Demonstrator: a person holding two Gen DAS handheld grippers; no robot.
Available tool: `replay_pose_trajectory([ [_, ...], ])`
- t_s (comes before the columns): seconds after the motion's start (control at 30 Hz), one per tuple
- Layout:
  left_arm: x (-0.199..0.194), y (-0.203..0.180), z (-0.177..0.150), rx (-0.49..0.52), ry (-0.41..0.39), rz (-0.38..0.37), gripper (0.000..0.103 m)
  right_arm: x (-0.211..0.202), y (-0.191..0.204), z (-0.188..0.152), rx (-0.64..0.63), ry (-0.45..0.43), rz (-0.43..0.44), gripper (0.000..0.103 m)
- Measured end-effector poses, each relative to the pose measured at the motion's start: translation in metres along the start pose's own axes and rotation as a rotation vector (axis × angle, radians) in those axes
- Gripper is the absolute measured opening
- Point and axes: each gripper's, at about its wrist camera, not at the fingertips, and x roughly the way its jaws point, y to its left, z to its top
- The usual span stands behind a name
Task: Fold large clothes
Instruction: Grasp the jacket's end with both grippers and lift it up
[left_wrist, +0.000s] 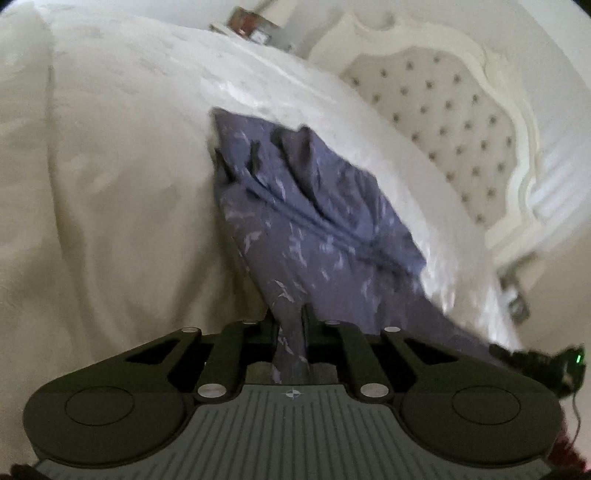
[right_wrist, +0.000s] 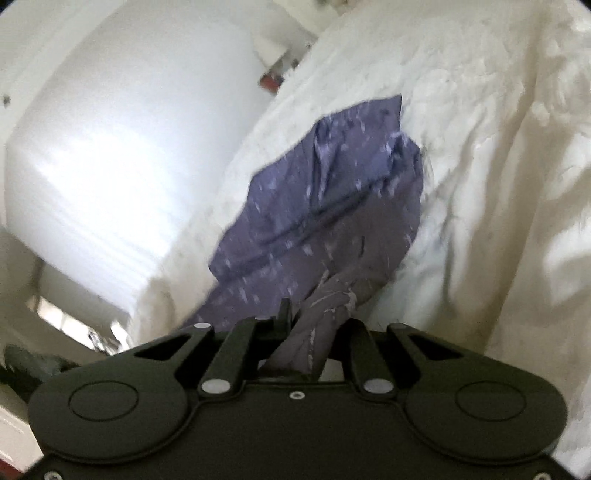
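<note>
A large purple garment (left_wrist: 314, 214) with a pale print lies creased on a white bed cover (left_wrist: 129, 166). My left gripper (left_wrist: 289, 321) is shut on a bunched edge of it, the cloth running up from between the fingers. In the right wrist view the same purple garment (right_wrist: 325, 199) stretches away over the bed cover (right_wrist: 480, 166). My right gripper (right_wrist: 314, 317) is shut on a thick twisted bunch of it. The other gripper (left_wrist: 539, 365) shows at the right edge of the left wrist view, and also at the left edge of the right wrist view (right_wrist: 33, 362).
A tufted white headboard (left_wrist: 454, 122) stands at the right of the bed in the left wrist view. A nightstand with small items (left_wrist: 255, 29) is at the far top. A bright white wall (right_wrist: 129, 147) lies left of the bed.
</note>
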Motion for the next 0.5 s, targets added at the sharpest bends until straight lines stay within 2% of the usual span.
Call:
replay_pose_trajectory([
  [0.27,0.005,0.034,0.004,-0.198,-0.054,0.005,0.006,0.003,-0.019,0.005,0.09,-0.023,-0.028,0.016],
  [0.33,0.006,0.037,0.01,-0.216,-0.06,0.001,0.006,0.004,-0.021,0.01,0.102,-0.028,-0.015,0.016],
  [0.5,0.006,0.033,0.035,-0.189,-0.102,-0.008,0.006,0.013,-0.011,0.034,0.087,-0.068,0.026,0.016],
])
